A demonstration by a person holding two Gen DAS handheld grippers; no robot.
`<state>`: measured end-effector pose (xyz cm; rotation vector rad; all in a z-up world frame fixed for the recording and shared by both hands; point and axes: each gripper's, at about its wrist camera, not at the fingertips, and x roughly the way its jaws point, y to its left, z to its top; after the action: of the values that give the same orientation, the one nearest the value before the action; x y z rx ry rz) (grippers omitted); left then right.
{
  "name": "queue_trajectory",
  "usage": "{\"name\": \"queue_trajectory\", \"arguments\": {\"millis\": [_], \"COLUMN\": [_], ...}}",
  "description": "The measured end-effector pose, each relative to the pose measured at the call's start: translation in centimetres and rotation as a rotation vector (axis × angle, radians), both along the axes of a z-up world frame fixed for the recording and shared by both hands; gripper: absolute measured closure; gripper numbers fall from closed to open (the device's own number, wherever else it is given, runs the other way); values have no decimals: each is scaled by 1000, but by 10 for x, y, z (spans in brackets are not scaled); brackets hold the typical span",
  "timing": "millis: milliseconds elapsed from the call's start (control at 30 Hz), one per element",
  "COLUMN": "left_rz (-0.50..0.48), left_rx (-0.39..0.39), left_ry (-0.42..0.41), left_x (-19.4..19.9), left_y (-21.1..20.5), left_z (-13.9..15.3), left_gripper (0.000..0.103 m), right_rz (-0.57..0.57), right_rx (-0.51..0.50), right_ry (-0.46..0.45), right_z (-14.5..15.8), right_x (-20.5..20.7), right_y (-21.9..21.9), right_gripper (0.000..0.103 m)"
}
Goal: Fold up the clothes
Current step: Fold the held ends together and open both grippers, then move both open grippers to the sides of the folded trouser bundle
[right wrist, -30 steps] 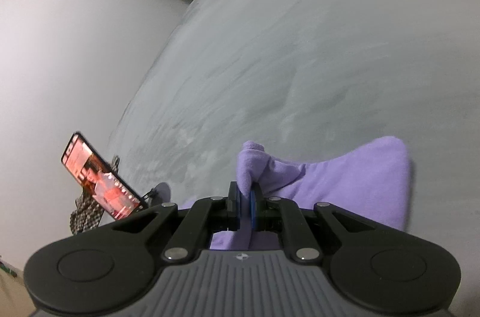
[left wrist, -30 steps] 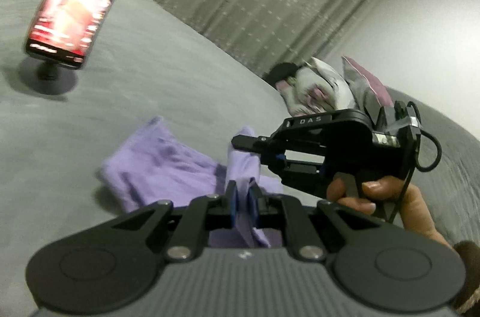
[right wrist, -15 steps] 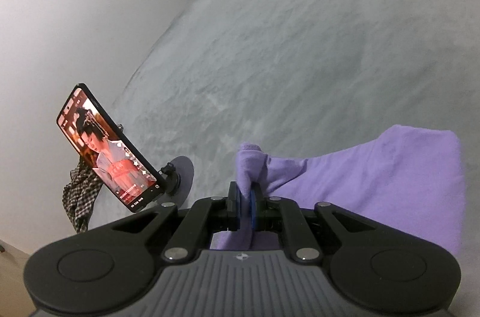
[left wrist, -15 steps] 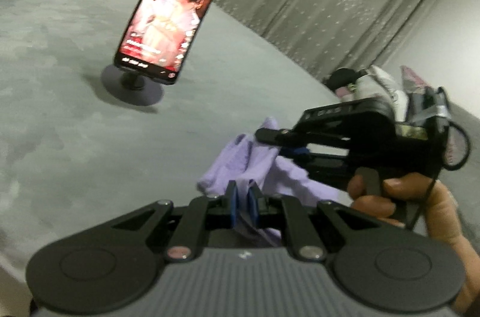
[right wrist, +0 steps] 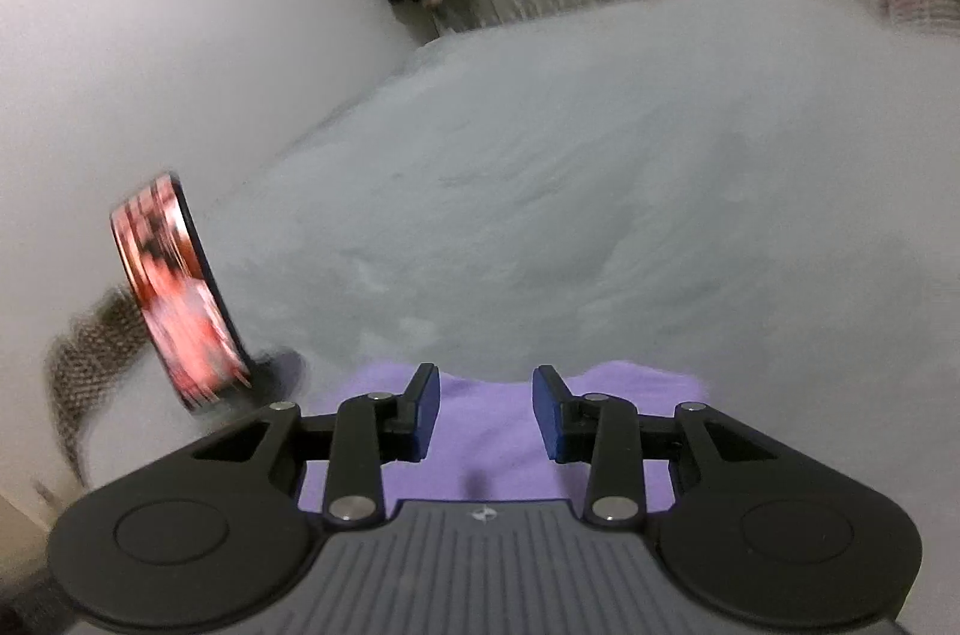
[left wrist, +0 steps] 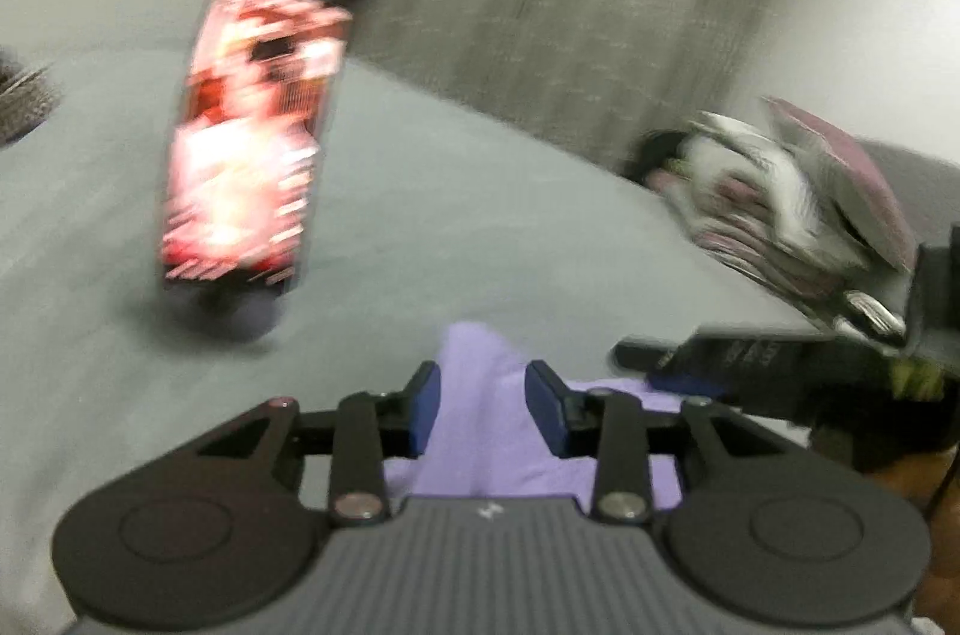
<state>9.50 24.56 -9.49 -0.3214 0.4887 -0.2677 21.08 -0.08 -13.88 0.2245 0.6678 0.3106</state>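
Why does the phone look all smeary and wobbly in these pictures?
Left wrist view: the phone is streaked by motion blur, as are the clothes pile and curtain. Right wrist view: the phone smears too, while the purple cloth is sharper.

The lavender garment is soft, matt knit cloth. The bed under it wears a grey, faintly napped cover (like short plush). Both tools, left and right, are matt black plastic with blue pads and bright metal pivot pins. The phone screen is glossy glass. The far curtain is grey woven cloth.
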Motion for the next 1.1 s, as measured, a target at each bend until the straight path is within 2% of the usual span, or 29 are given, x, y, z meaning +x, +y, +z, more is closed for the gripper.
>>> {"name": "queue_trajectory", "arguments": {"millis": [33, 133, 200, 300, 367, 567, 733, 867, 1100], "left_rz": [-38, -93, -86, -25, 6, 0, -27, -49, -64], "left_rx": [16, 67, 97, 152, 160, 165, 183, 197, 193], "left_ry": [-19, -6, 33, 98, 118, 120, 112, 107, 177], "left_x": [4, 20, 31, 43, 44, 29, 14, 2, -4], "left_y": [-6, -21, -26, -25, -23, -22, -24, -25, -12], "left_z": [2, -4, -14, -33, -38, -33, -27, -22, -22], "left_gripper": [72, 72, 72, 73, 64, 66, 65, 65, 65], "right_rz": [6, 15, 22, 32, 34, -7, 43, 78, 61], "right_rx": [-43, -138, -188, -262, -296, -220, -204, -245, -252], "right_ry": [-20, -67, -79, -97, -110, -131, -185, -170, -168], "right_z": [-2, -10, -19, -34, -42, -28, -21, -36, -55], "right_x": [-6, -23, -33, -49, -58, -77, -93, -96, -113], "right_y": [1, 2, 0, -4, -10, -27, -11, 2, -2], "right_gripper": [68, 68, 68, 68, 69, 68, 68, 68, 68]}}
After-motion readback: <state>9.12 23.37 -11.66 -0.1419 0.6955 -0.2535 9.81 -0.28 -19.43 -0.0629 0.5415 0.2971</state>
